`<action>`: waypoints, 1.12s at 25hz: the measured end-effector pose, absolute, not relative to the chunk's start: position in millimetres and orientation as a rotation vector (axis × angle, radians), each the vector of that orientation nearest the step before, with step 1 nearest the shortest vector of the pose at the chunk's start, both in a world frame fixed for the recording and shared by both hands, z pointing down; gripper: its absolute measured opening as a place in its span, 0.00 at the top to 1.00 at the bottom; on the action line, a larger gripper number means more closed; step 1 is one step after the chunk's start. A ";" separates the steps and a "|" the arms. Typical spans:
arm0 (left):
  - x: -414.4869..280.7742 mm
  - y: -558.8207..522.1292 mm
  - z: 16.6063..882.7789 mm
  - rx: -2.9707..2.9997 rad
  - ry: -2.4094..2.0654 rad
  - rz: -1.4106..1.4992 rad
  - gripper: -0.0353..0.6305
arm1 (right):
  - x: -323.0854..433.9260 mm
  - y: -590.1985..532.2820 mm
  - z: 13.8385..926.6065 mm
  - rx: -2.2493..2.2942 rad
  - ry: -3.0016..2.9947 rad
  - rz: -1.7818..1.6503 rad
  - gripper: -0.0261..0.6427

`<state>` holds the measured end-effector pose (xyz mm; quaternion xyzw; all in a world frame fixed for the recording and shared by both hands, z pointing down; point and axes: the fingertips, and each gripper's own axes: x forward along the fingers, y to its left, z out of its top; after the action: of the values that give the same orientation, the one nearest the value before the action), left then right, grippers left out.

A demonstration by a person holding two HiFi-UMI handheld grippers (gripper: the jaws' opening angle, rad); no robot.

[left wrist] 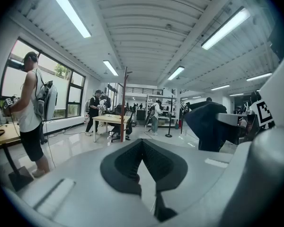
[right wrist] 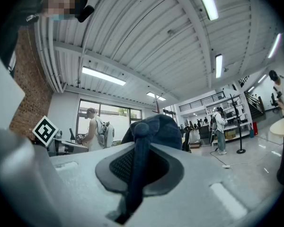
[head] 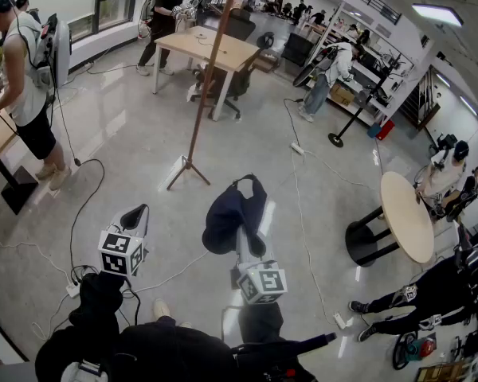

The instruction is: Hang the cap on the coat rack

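Dark navy fabric cap (head: 229, 213): one, at 12 o'clock of right gripper (head: 242, 237), pinched in closed jaws | tall brown wooden coat rack (head: 205, 82): one, 11 o'clock | left gripper (head: 139, 212): jaws together, empty

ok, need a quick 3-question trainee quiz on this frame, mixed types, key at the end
1. True or false: the cap already hangs on the coat rack.
2. The right gripper is: A open and empty; B shut on the cap; C shut on a cable.
3. What is between the jaws of the left gripper?

Key: 1 false, the cap is held out short of the rack. 2 B. 3 nothing.
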<state>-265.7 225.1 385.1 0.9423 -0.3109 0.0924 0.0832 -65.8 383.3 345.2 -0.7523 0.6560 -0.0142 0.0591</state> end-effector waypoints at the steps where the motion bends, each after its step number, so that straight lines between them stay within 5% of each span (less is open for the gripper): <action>1: -264.6 220.7 385.1 2.813 -0.927 0.277 0.94 | -65.4 378.8 343.6 -2.280 1.991 -0.029 0.94; 28: -247.6 157.5 398.0 2.841 -0.813 0.271 0.94 | -56.7 322.5 342.5 -2.309 1.940 -0.045 0.94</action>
<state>-247.6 157.5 398.0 0.9538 -0.2729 0.0911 0.0869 -56.7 322.5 342.5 -0.7640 0.6420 -0.0150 0.0629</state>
